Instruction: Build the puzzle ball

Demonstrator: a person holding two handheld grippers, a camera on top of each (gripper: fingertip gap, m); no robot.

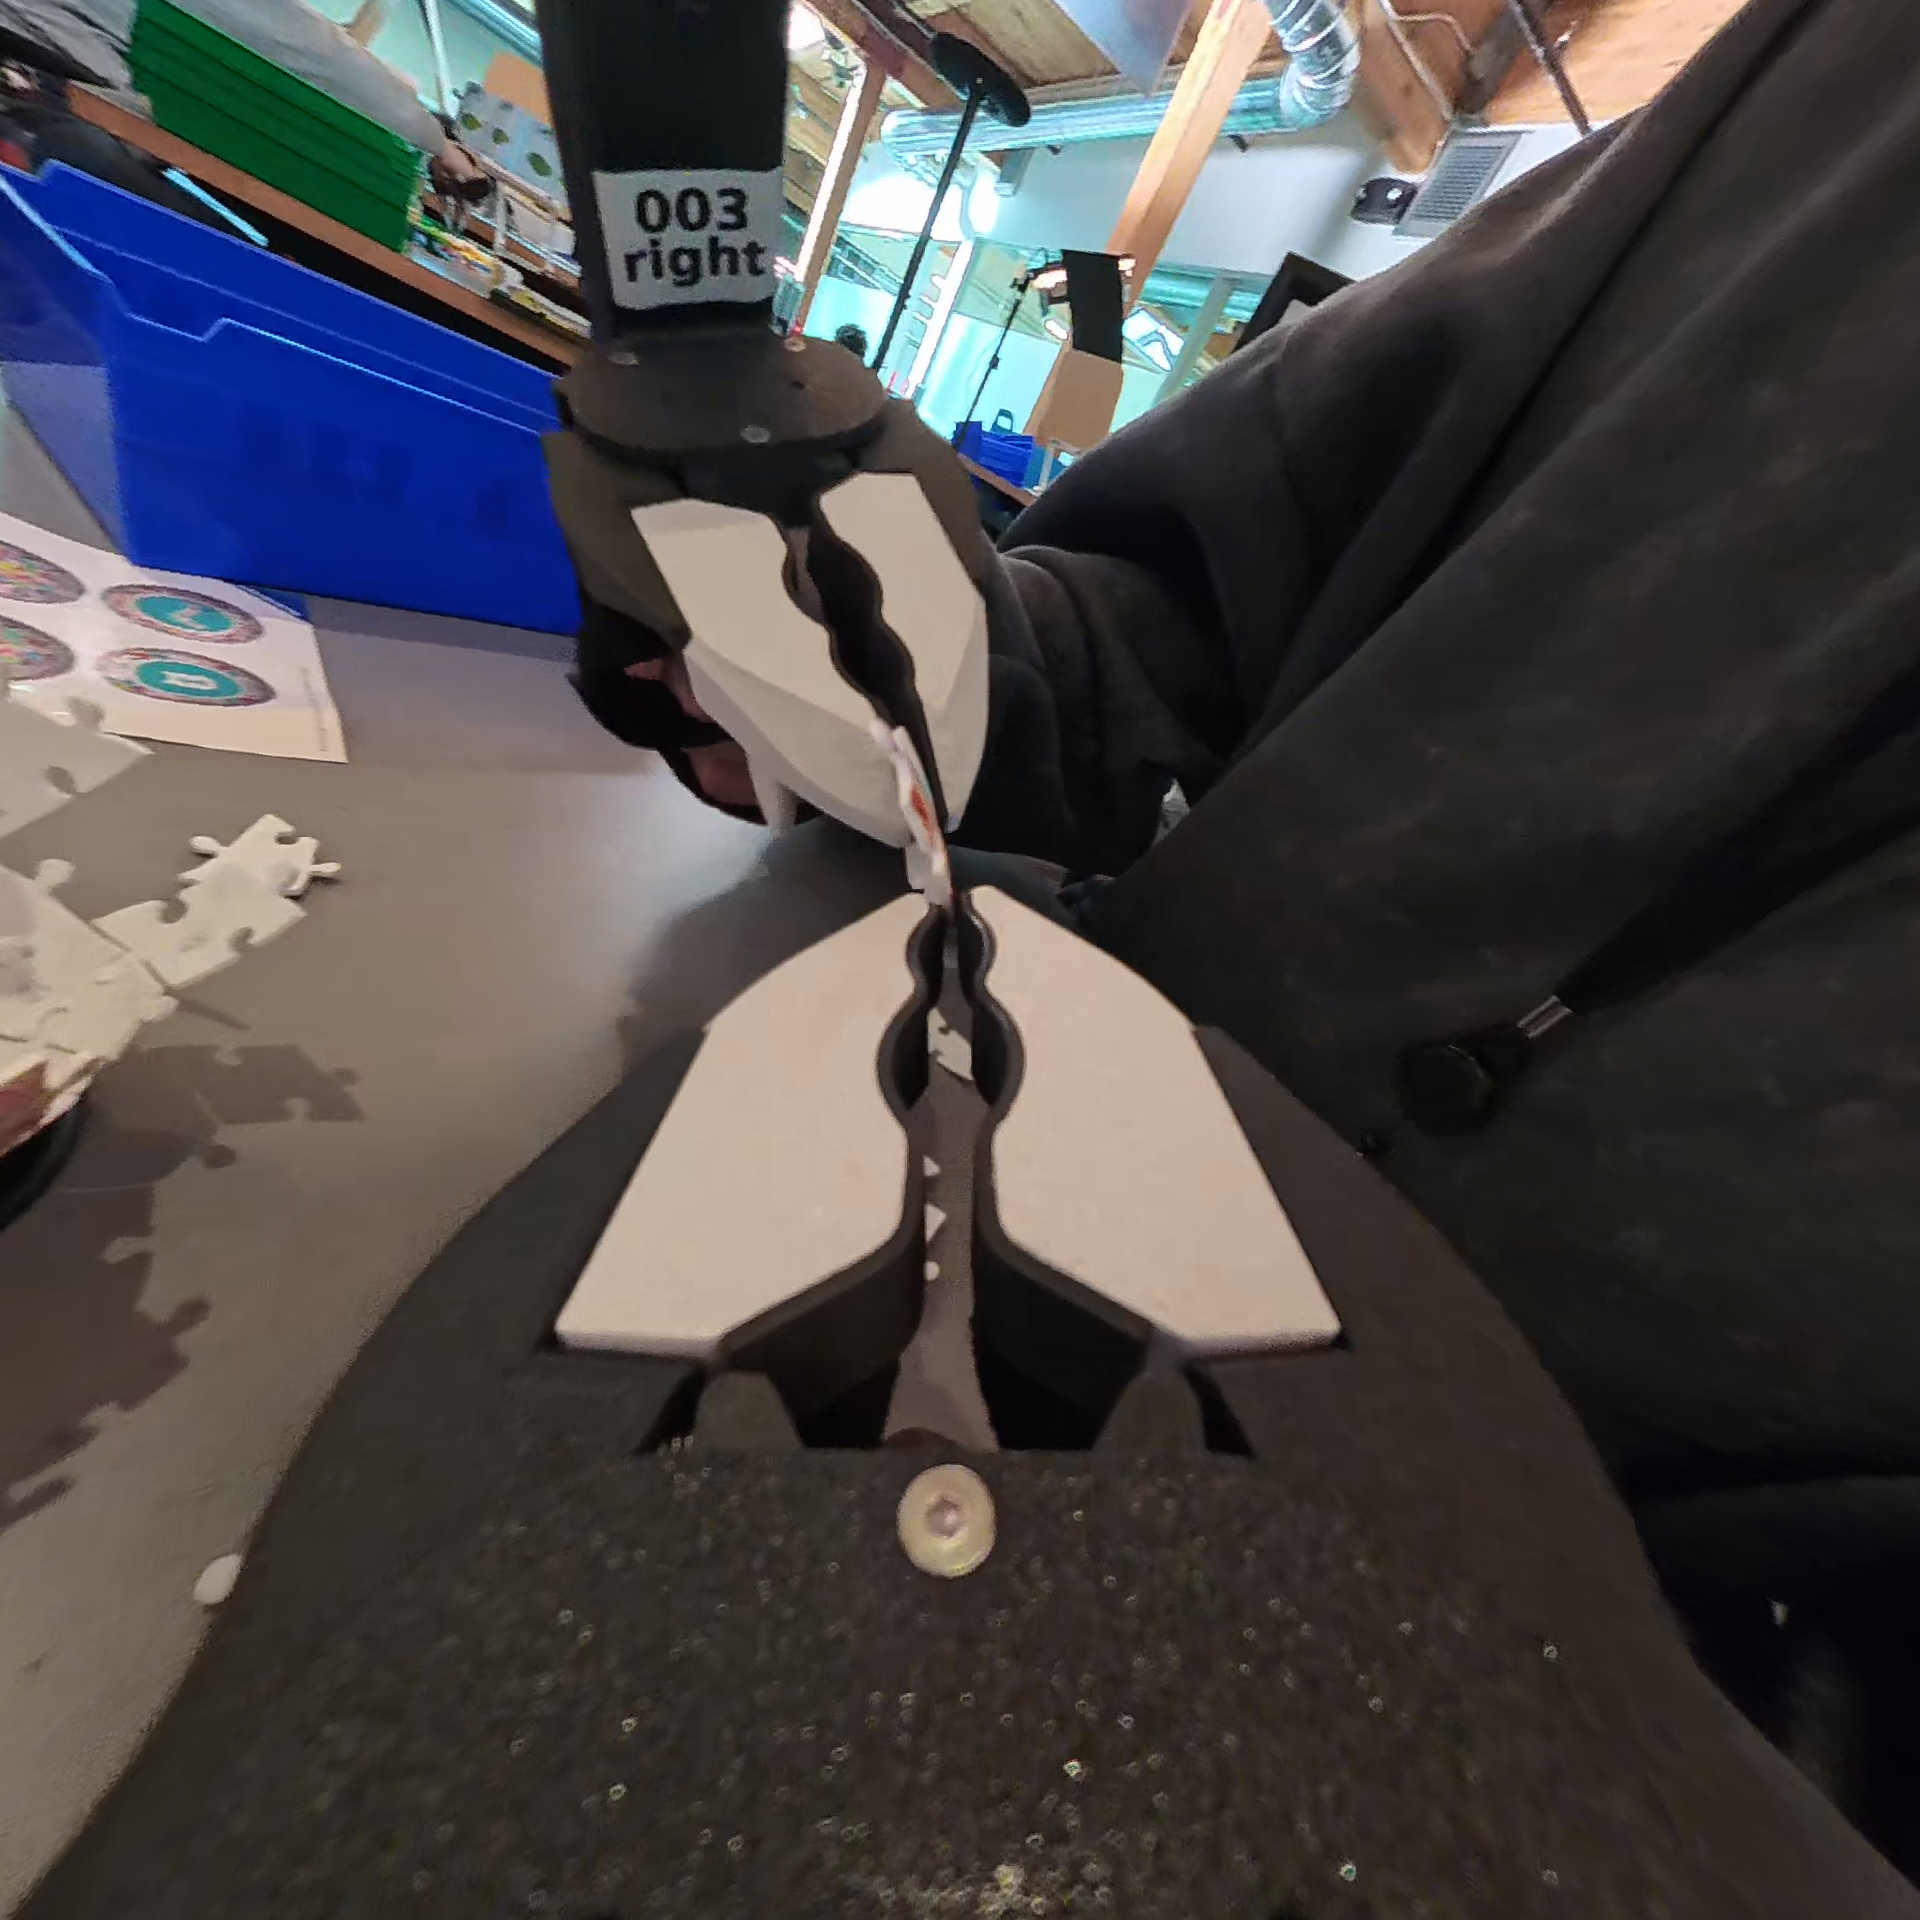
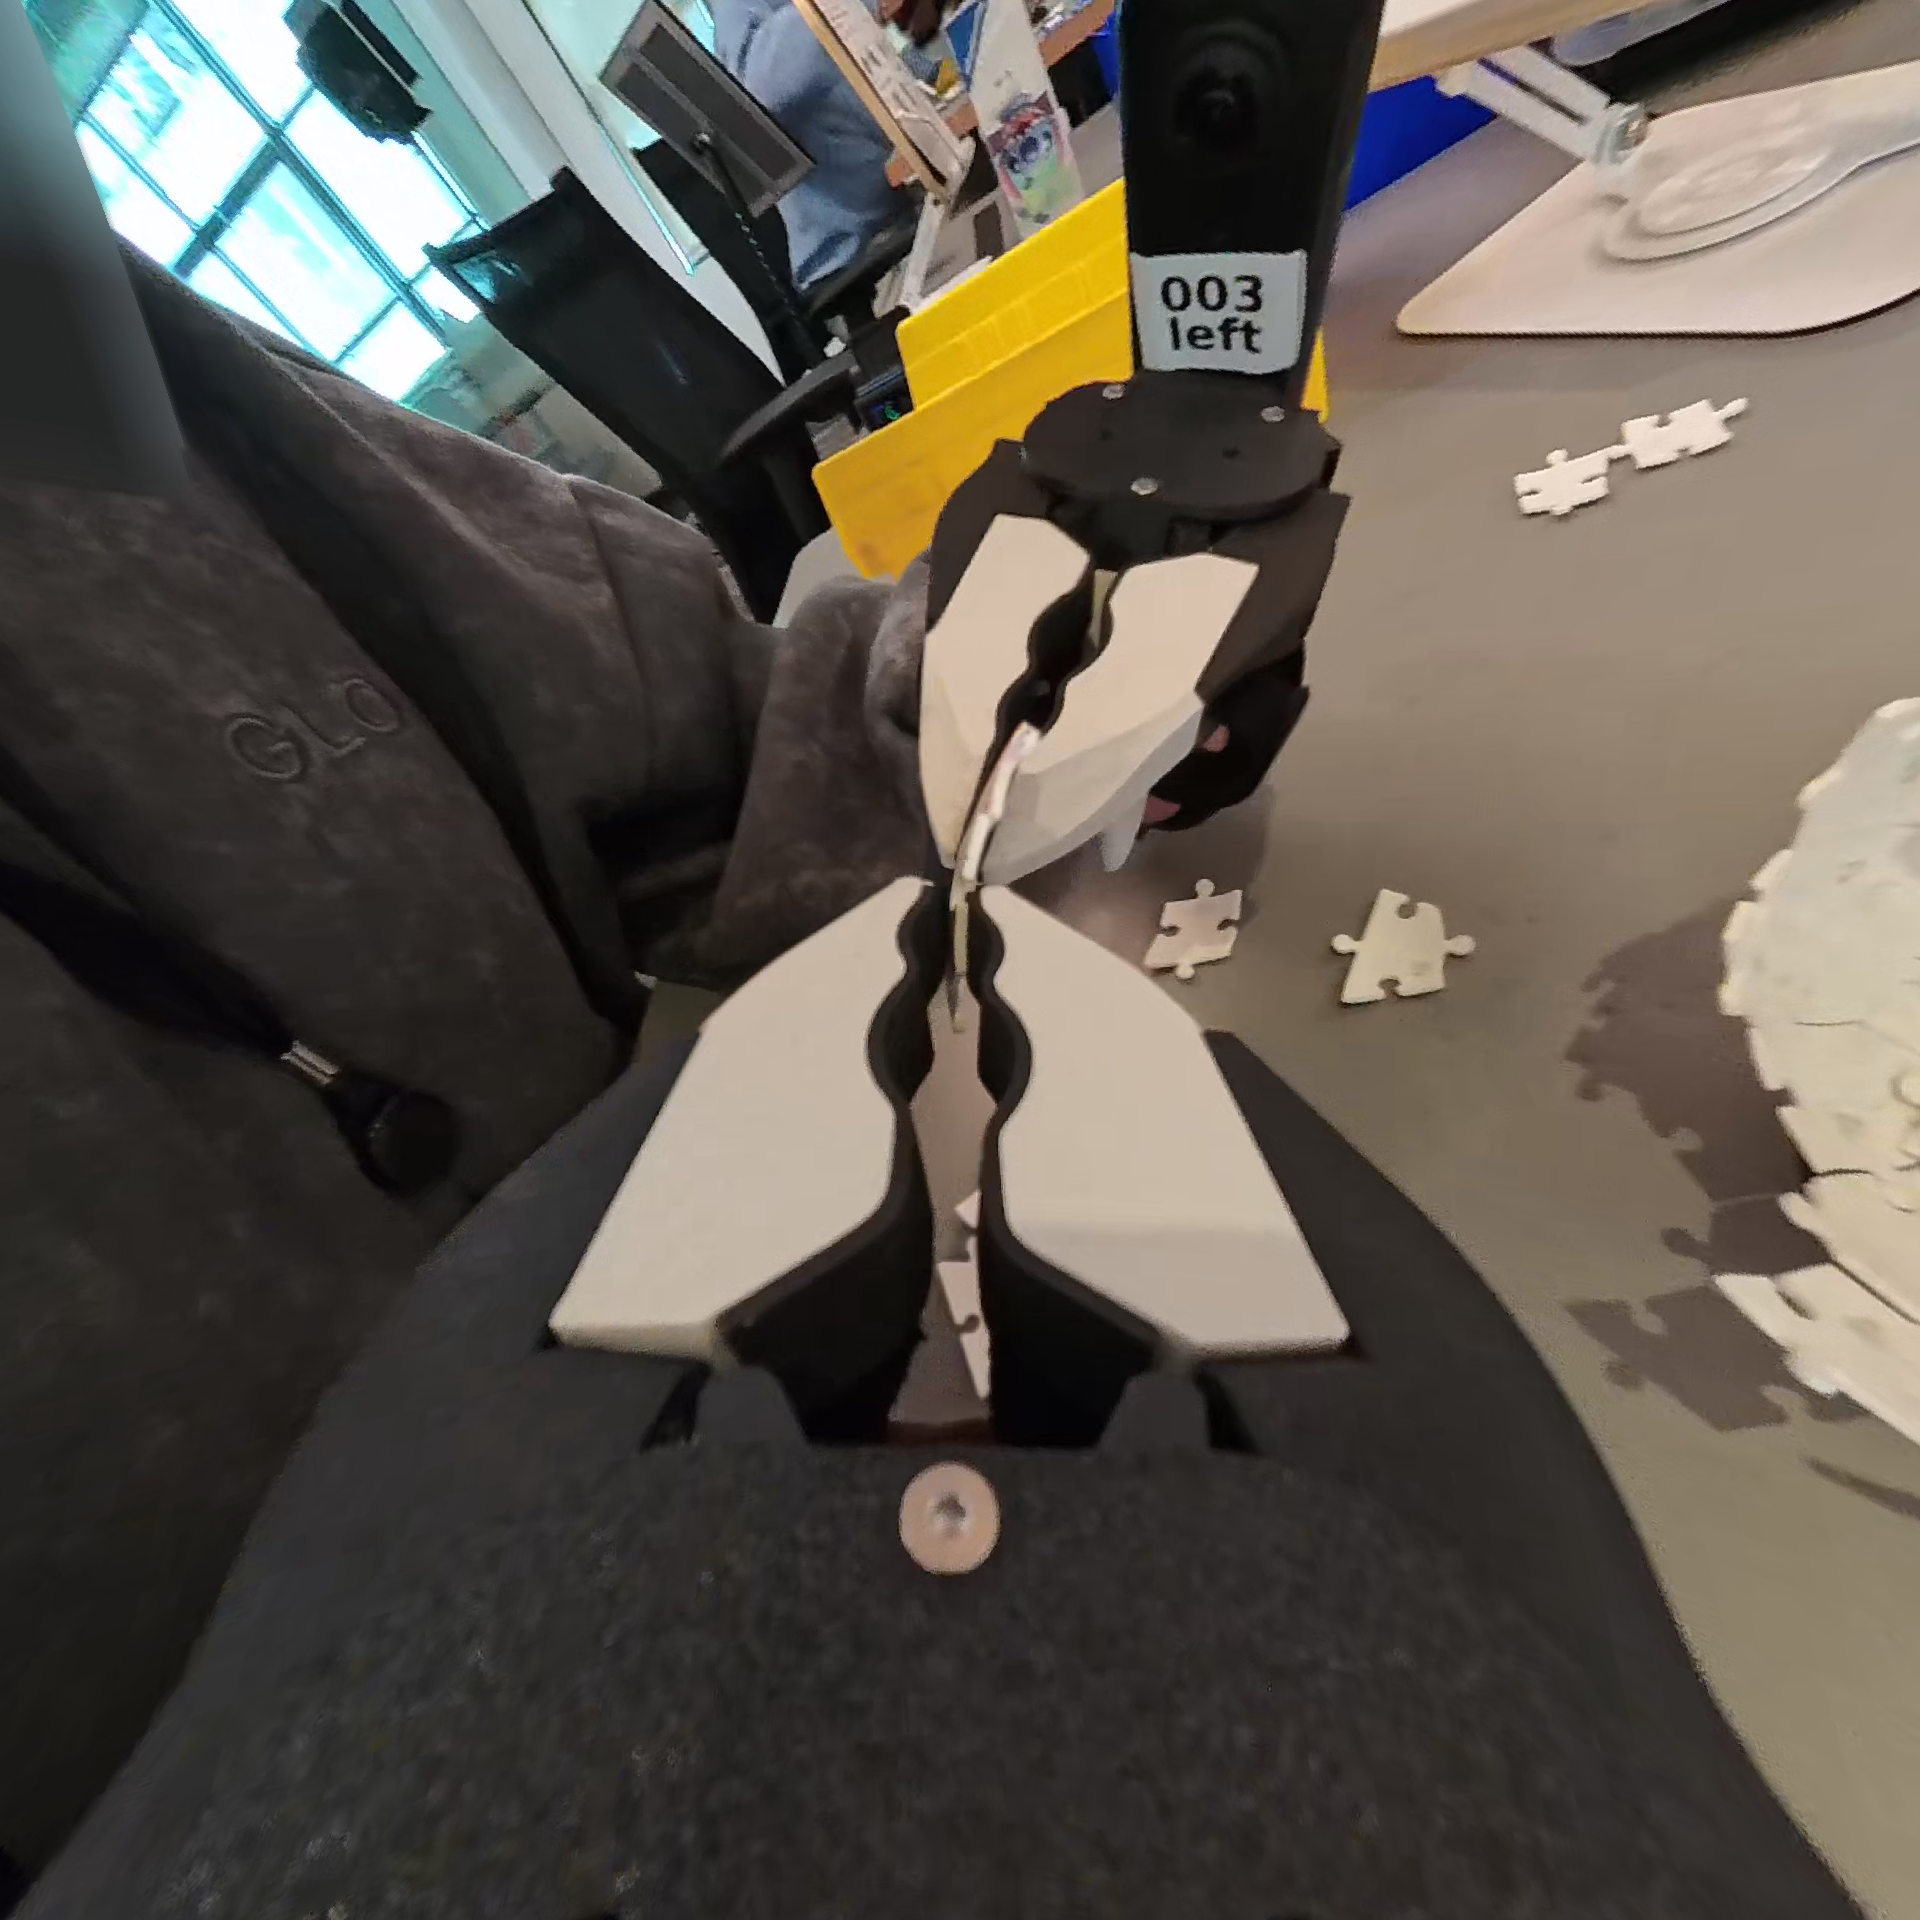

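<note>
White printed label on right gripper stem, same label on left gripper stem; embossed lettering on dark hoodie

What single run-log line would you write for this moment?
left tongs: shut on puzzle piece | right tongs: shut on second piece | tips meeting above grey table | step: joining pieces

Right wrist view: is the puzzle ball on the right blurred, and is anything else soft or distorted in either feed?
Right wrist view: the partly built puzzle ball at the right edge is smeared, and the loose pieces near it are slightly soft; the left edge darkens. Left wrist view: wide-angle bending at the borders, joined pieces soft; both hand-held grippers are sharp.
</note>
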